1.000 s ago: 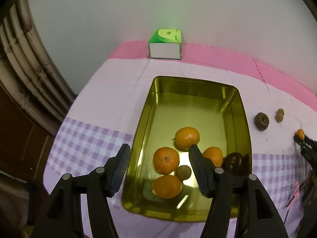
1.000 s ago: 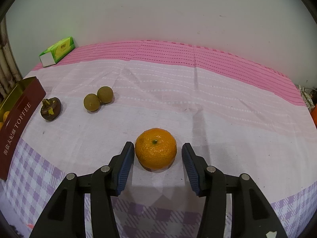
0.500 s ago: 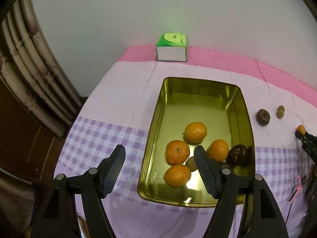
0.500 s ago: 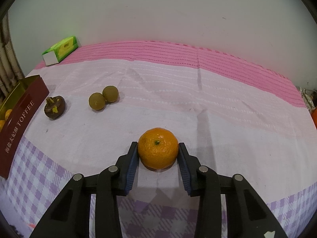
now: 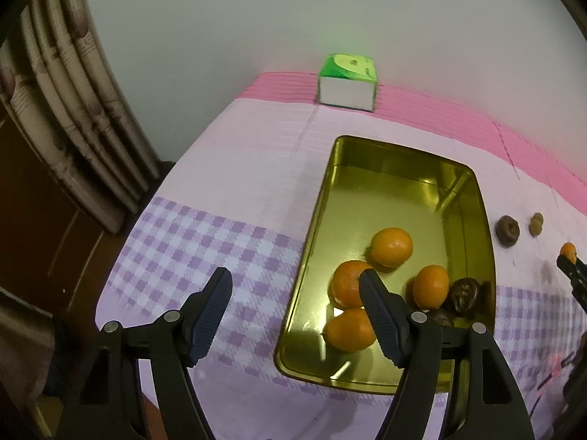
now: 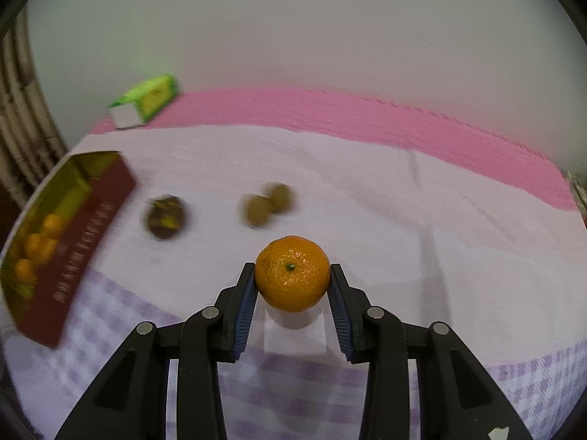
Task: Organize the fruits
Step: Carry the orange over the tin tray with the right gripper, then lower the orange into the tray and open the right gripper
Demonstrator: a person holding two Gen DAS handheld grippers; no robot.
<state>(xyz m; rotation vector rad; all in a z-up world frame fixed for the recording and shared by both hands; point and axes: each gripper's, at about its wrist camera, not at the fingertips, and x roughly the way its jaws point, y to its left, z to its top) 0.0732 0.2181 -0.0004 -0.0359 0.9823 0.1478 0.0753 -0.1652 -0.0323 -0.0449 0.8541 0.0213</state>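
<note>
A: Where does the sorting stand?

B: On the bench (image 6: 367,190) the gold tin (image 5: 473,190) already holds four oranges and some dark fruit. The right tool (image 6: 292,286) is clamped on a fifth orange (image 6: 292,278), apparently raised just off the cloth. The left tool (image 5: 295,311) hangs beside the tin's near corner, fingers apart, empty.

A: And next?

B: I'd say carry the orange leftward over the tin's red wall, lower it, let go. A mangosteen (image 6: 164,216) and two small brown fruits (image 6: 268,203) remain out on the cloth.

A home: curtain (image 5: 73,117), tablecloth (image 5: 227,190), tissue box (image 5: 346,80).
</note>
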